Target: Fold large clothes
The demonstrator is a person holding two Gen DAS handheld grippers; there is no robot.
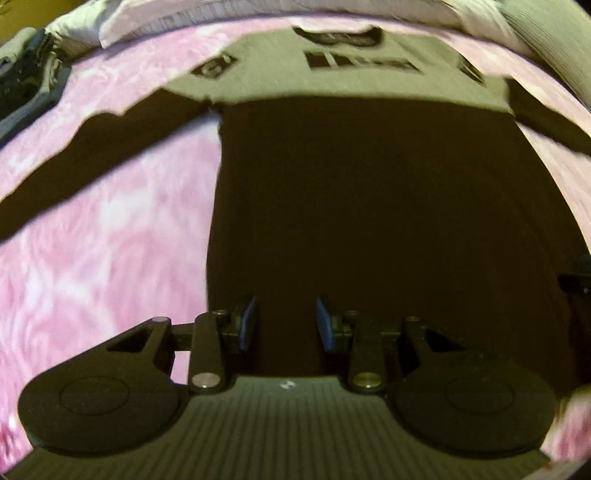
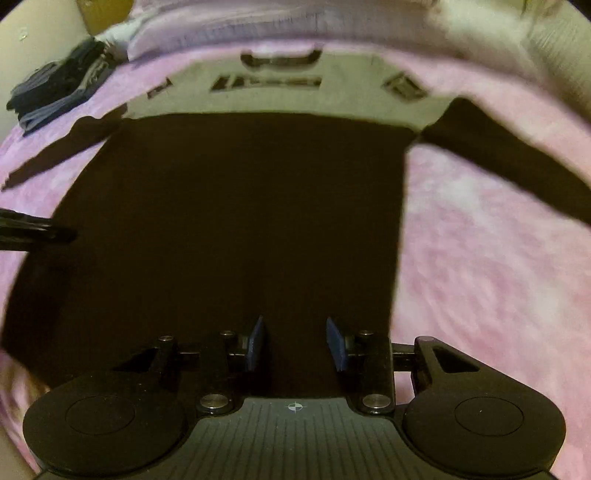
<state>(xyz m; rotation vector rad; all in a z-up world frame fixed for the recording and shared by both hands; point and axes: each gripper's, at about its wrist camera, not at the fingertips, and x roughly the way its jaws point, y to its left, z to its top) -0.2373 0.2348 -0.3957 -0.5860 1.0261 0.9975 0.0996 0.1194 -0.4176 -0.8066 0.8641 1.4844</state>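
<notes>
A large long-sleeved shirt (image 1: 369,192) lies flat on a pink blanket (image 1: 96,240), dark brown body and sleeves, pale olive yoke with dark printed patches near the collar. The right wrist view shows the same shirt (image 2: 240,221), both sleeves spread outward. My left gripper (image 1: 286,321) hovers open over the shirt's lower left part, nothing between its blue pads. Open too, my right gripper (image 2: 295,343) hangs over the lower right part near the hem. The left gripper's tip (image 2: 44,230) pokes in at the left edge of the right wrist view.
A stack of dark folded clothes (image 2: 59,92) sits at the far left on the blanket (image 2: 480,258). Pale pillows or bedding (image 1: 184,18) line the far edge. A grey ribbed fabric (image 1: 546,51) lies at the far right.
</notes>
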